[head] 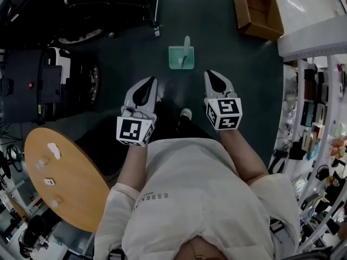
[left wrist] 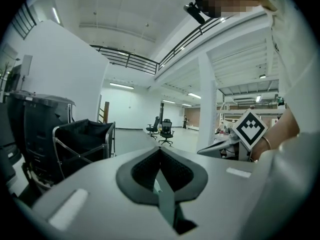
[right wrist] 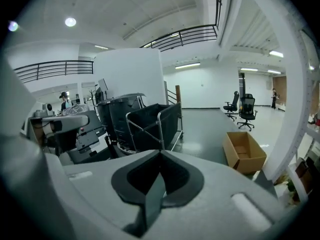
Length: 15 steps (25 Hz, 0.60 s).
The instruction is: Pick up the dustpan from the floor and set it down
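A pale green dustpan (head: 181, 56) lies on the dark floor, its handle pointing away from me. Both grippers are held in the air short of it, pointing forward. My left gripper (head: 151, 81) is below and left of the pan, my right gripper (head: 211, 75) below and right of it. In the left gripper view the left gripper (left wrist: 160, 153) has its jaws pressed together with nothing between them. The right gripper (right wrist: 160, 155) looks the same in its own view: shut and empty. Neither gripper view shows the dustpan.
An open cardboard box (head: 257, 10) stands on the floor at the far right, also in the right gripper view as the box (right wrist: 244, 151). Black bins and a cart (head: 49, 85) line the left. A round wooden table (head: 65, 183) is at my near left, shelving (head: 314, 123) at the right.
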Motion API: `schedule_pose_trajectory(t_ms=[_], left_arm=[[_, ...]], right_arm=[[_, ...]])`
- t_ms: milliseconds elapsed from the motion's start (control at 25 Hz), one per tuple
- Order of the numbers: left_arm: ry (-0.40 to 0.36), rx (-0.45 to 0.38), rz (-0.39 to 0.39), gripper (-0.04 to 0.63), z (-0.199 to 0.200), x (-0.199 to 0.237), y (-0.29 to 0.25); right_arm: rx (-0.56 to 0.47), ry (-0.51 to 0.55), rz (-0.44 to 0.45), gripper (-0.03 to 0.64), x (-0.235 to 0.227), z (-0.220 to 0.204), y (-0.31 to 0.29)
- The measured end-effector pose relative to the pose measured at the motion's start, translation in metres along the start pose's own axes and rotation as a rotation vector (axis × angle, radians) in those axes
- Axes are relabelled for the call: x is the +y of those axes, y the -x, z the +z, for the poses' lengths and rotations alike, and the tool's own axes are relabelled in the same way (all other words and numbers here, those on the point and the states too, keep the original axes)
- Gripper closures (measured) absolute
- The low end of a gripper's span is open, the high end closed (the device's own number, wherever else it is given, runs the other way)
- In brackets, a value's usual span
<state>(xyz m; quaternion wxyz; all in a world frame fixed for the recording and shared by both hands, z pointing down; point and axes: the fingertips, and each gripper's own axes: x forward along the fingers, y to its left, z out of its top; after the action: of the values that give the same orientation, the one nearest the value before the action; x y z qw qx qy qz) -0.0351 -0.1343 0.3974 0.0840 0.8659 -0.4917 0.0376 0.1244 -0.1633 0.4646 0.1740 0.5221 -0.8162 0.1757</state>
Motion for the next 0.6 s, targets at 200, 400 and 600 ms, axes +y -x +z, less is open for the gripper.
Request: schedule_pose_trajectory(t_ms=[200, 400, 600], left_arm=[[0.024, 0.034, -0.037, 0.578, -0.016, 0.037, -0.045], [-0.03, 0.066, -0.126, 0.578, -0.039, 0.071, -0.096], [0.011, 0.125, -0.154, 0.578, -0.066, 0.106, -0.133]], right_arm=[[0.105, -0.006, -0.043, 0.624, -0.011, -0.013, -0.061], [0.252, -0.024, -0.103, 0.624, -0.029, -0.032, -0.125], [0.38, -0.118, -0.111, 0.457, -0.036, -0.065, -0.182]])
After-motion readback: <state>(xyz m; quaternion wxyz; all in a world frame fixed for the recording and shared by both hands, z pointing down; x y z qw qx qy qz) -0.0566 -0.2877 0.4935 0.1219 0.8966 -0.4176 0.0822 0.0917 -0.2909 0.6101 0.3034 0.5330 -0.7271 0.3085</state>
